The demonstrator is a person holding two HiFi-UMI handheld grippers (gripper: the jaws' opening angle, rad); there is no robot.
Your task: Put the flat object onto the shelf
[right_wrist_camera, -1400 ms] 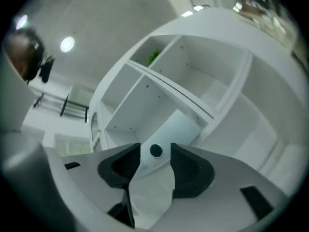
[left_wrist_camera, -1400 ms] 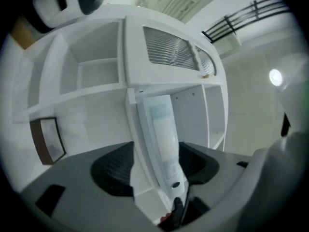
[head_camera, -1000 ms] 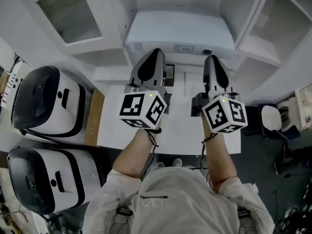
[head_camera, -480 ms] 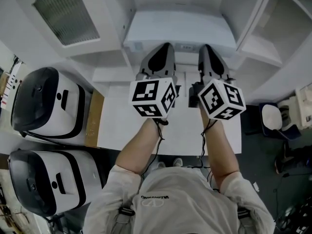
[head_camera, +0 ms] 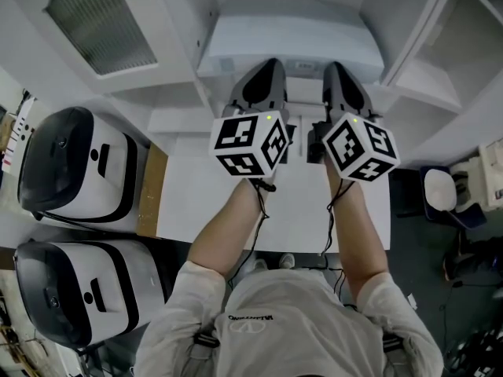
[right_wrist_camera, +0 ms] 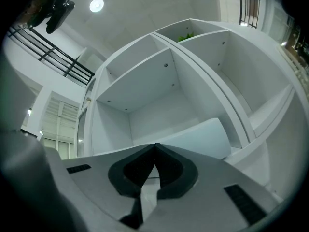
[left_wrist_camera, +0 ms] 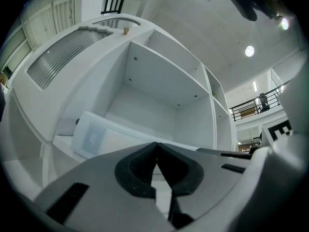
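Observation:
The flat object [head_camera: 291, 44], a thin pale blue-white box, lies in a compartment of the white shelf [head_camera: 177, 93]. It appears as a low slab in the left gripper view [left_wrist_camera: 108, 135] and in the right gripper view [right_wrist_camera: 205, 135]. My left gripper [head_camera: 267, 67] and right gripper [head_camera: 336, 69] are held side by side with their tips at the slab's near edge. Both are shut, the pads meeting [left_wrist_camera: 157, 146] [right_wrist_camera: 155, 147] with nothing visible between them. Whether the tips touch the edge I cannot tell.
Two black-and-white rounded appliances [head_camera: 75, 167] [head_camera: 71, 289] stand at the left beside a white tabletop [head_camera: 192, 206]. A ribbed panel [head_camera: 98, 22] sits on the shelf's upper left. More open compartments [right_wrist_camera: 140, 88] flank the middle one. A chair [head_camera: 438, 191] is at the right.
Both grippers have moved forward and closer together, up to the near edge of the flat object. The flat object stays in the shelf compartment.

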